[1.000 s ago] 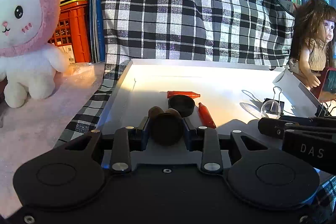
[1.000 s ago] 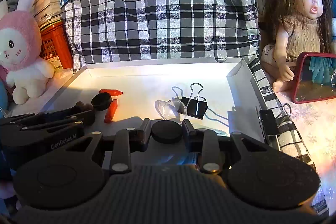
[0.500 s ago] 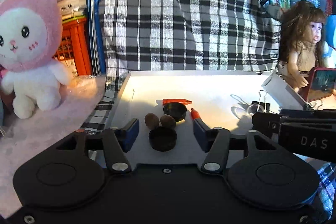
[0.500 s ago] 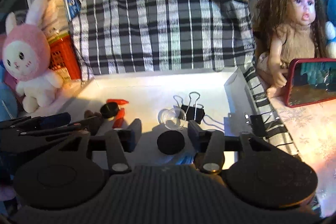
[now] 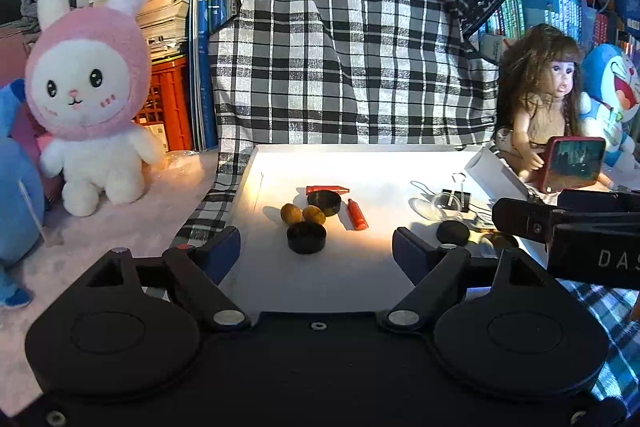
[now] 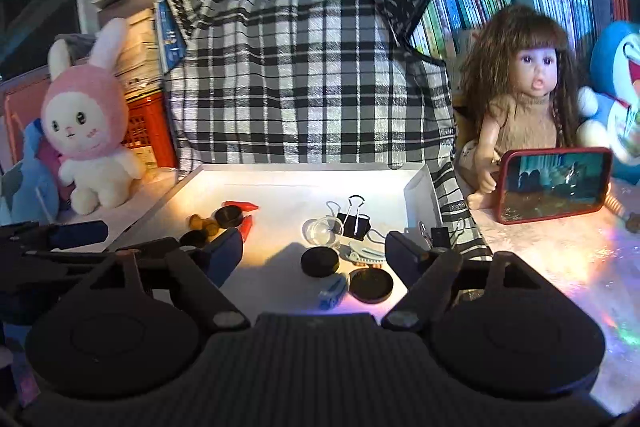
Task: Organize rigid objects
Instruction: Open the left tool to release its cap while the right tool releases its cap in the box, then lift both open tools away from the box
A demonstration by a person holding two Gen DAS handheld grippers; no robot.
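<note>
Both your claws, left [image 5: 316, 247] and right [image 6: 314, 253], gape wide, gripping nothing. The round matte-black cap [image 5: 306, 237] sits flat in the white tray [image 5: 360, 279], touching two brown nuts [image 5: 303, 214].

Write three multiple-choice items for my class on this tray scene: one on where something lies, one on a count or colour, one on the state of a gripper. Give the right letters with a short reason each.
1. Where does the black binder clip lie in the white tray?
A. Among the brown nuts
B. Beside the clear plastic dome
C. Outside the tray, by the rabbit

2. How many red crayons lie in the tray?
A. One
B. Two
C. Four

3. What state is the left gripper in?
A. Open and empty
B. Shut on a black cap
C. Shut on a crayon

Answers:
1 B: the clip sits right next to the clear plastic dome on the tray's right side.
2 B: one red crayon lies behind the black caps and another red crayon to their right.
3 A: its fingers stand wide apart, and the nearest black cap rests on the tray floor between and beyond them.
</note>
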